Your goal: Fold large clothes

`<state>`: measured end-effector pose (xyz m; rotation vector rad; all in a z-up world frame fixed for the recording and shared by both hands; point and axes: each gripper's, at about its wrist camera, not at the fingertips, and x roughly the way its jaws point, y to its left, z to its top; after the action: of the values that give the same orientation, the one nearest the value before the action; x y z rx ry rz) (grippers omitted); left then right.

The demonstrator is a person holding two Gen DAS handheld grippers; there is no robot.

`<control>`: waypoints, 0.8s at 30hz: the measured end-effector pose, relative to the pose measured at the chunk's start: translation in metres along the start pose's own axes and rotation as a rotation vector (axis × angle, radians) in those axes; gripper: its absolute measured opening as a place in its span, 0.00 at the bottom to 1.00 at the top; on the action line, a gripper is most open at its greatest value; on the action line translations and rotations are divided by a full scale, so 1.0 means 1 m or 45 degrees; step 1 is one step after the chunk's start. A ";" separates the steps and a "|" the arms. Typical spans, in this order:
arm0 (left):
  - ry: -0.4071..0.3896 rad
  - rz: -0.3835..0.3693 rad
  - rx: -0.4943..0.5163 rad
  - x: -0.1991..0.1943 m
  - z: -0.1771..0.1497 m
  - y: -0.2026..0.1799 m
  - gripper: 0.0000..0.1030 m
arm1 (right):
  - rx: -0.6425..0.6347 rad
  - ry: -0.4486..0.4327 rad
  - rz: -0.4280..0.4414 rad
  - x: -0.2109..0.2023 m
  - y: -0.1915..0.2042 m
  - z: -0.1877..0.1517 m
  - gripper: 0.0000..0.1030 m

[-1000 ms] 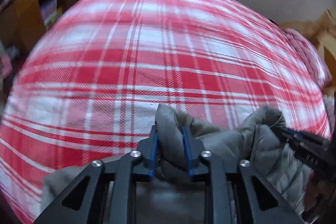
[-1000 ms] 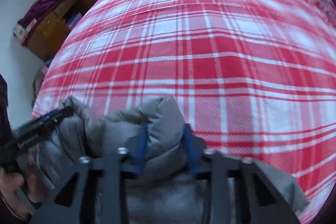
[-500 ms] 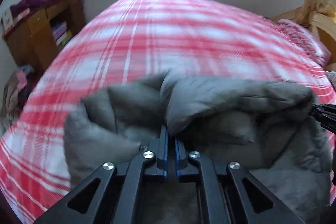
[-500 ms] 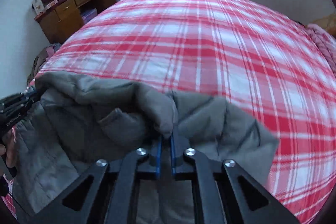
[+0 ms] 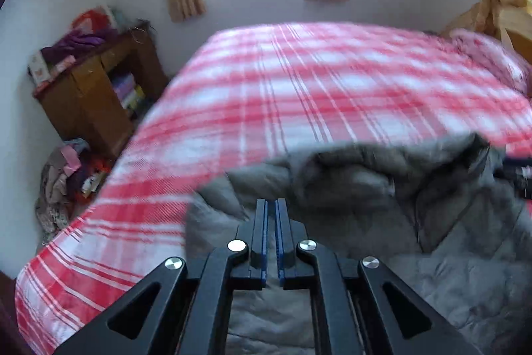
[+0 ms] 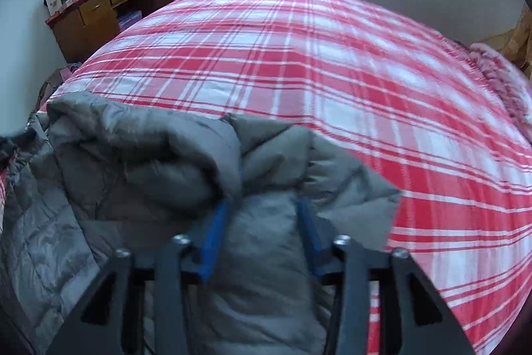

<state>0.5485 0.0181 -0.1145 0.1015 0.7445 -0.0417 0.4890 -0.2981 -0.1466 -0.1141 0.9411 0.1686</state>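
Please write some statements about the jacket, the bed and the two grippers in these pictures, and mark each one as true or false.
1. The grey padded jacket lies on a red and white plaid bed cover. True.
2. The left gripper stands wide open. False: its blue pads are almost together.
3. The right gripper has its jaws apart, with grey fabric between them. True; they have just been opening.
4. The bed cover is plain blue. False: it is red and white plaid.
5. A wooden cabinet stands beside the bed, below the window wall. True.
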 end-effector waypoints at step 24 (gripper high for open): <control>0.163 0.048 -0.155 0.115 0.001 -0.024 0.98 | 0.107 -0.017 0.194 0.050 0.059 0.057 0.47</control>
<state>0.6314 -0.0058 -0.1938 0.0021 0.8708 0.0465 0.5520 -0.2255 -0.1551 0.0367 0.9423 0.2697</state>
